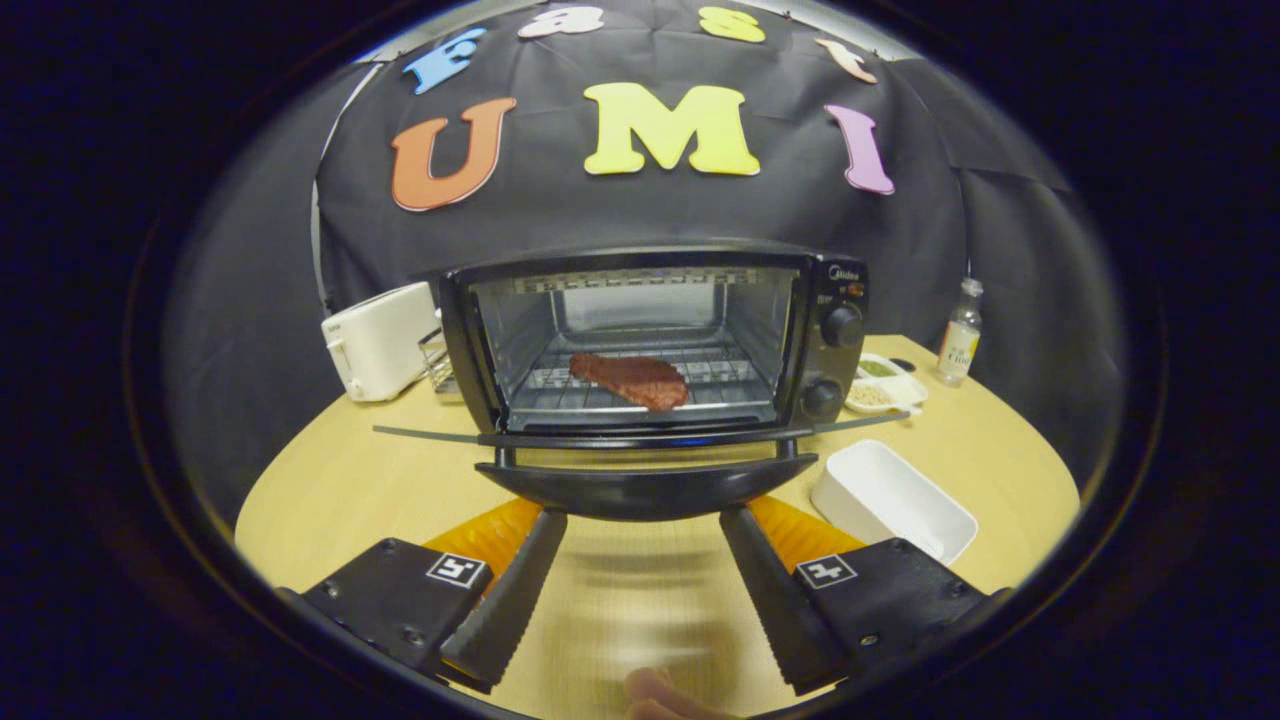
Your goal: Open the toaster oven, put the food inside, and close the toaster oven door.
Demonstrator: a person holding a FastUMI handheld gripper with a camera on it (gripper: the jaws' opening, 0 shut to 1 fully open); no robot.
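A black toaster oven (845,290) stands on the wooden table with its glass door (640,437) folded down flat toward me. A reddish-brown slab of meat (632,378) lies on the wire rack inside. The door's black handle bar (645,490) runs just ahead of my fingertips, with the tips right under its front edge. My gripper (643,520) is open, its black fingers (520,575) spread wide, and nothing sits between them.
A white toaster (378,340) stands left of the oven. Right of the oven are a small dish with food (885,383) and a little bottle (960,335). A white rectangular container (893,497) lies near the right finger. Part of a hand (660,695) shows behind the fingers.
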